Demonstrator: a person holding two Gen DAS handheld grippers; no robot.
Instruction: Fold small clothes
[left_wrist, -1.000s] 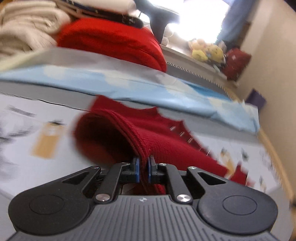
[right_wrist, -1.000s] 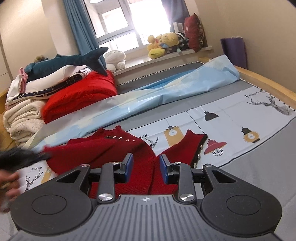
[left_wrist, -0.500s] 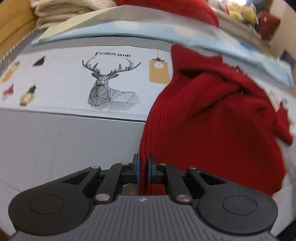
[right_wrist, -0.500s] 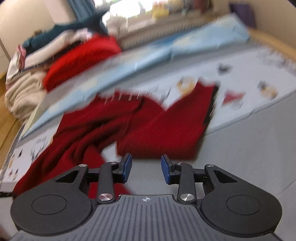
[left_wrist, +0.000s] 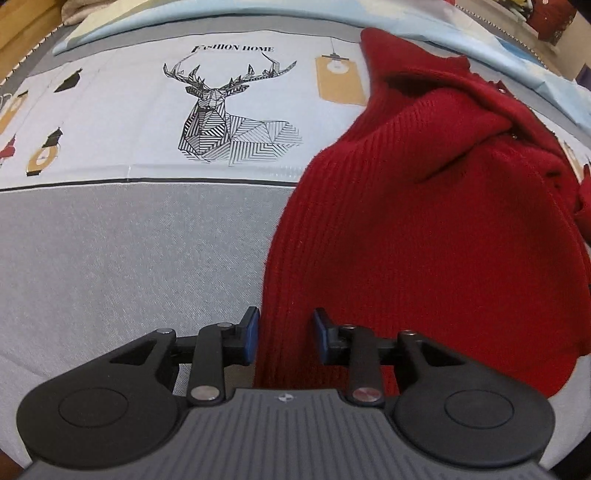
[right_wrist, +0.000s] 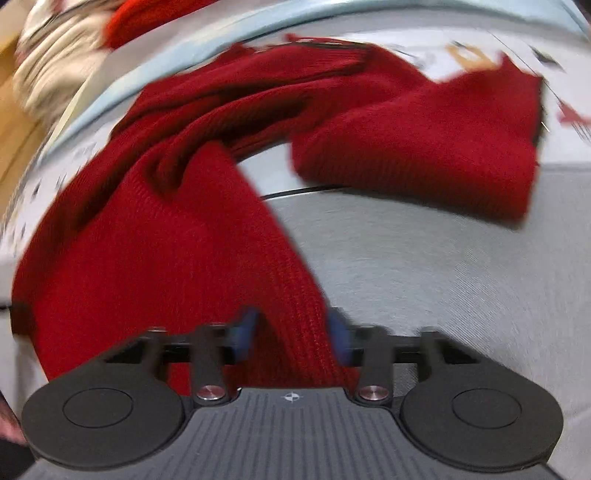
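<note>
Red knit sweater (left_wrist: 424, 221) hem between opening left gripper (left_wrist: 283, 334) and closing right gripper (right_wrist: 291, 332) pads, bare grey bedsheet (left_wrist: 129, 251) alongside.

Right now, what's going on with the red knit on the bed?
A person with a gripper in each hand is folding a red knit sweater on a printed bedsheet. The left gripper is opening, its pads clear of the sweater edge between them. The right gripper is closing around another strip of the knit, pads not yet pressing. The sweater lies rumpled, one part doubled over, not neatly folded.
</note>
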